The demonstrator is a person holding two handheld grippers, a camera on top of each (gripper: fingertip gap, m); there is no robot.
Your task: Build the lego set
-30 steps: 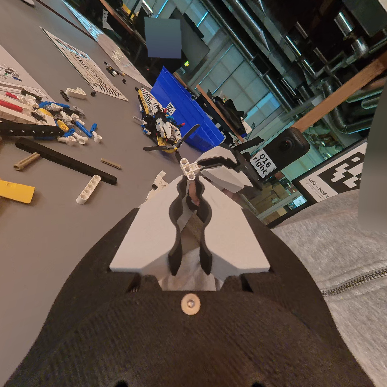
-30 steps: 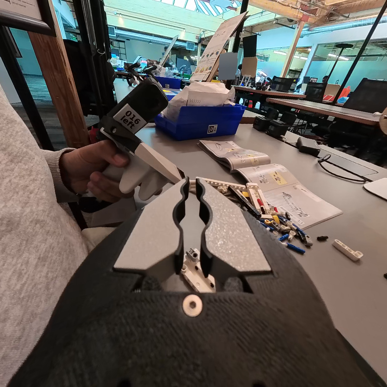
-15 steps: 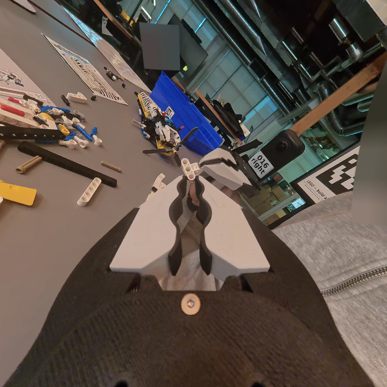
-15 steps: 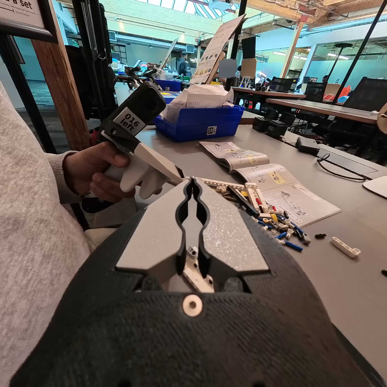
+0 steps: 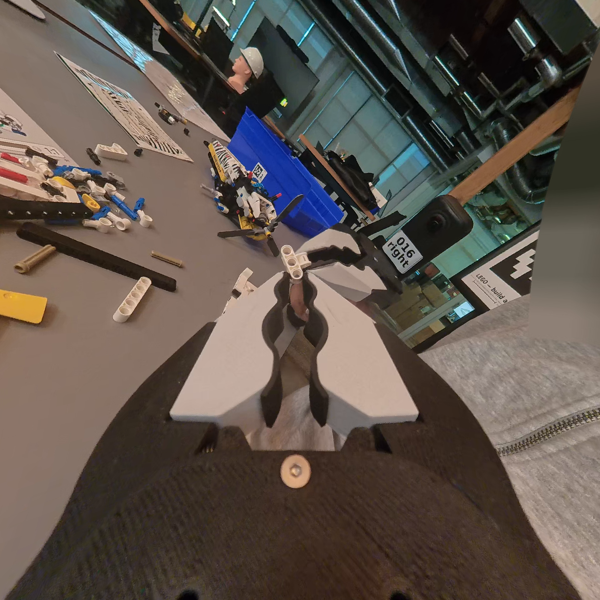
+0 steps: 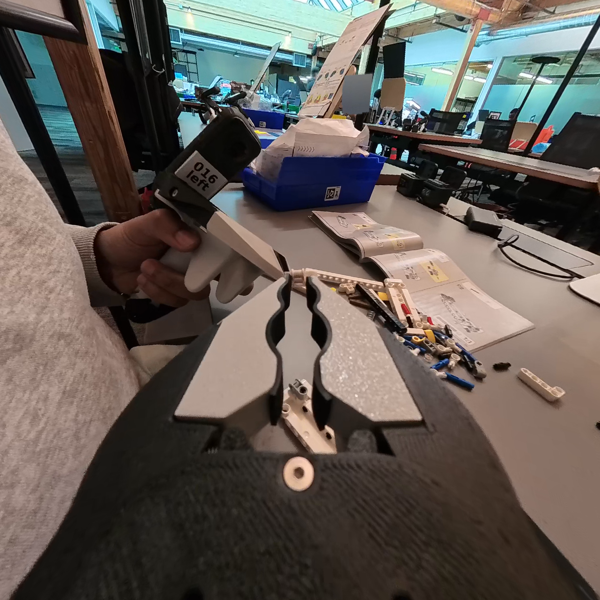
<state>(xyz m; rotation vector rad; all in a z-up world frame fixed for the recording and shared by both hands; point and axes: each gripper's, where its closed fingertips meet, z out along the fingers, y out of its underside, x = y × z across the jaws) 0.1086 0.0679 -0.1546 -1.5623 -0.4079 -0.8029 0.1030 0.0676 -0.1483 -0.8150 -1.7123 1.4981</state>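
While the left gripper (image 5: pixel 294 281) pinches one white connector (image 5: pixel 293 261), the right gripper (image 6: pixel 296 283) stands narrowly parted beside two blue bins (image 6: pixel 311 181).

A small white three-hole connector piece (image 5: pixel 293 262) is pinched upright above the grey table. A partly built white, black and yellow model (image 5: pixel 244 197) with black rotor blades lies near a blue bin. Loose white, blue, black and yellow pieces (image 6: pixel 436 345) lie heaped against the open instruction booklet (image 6: pixel 422 276).
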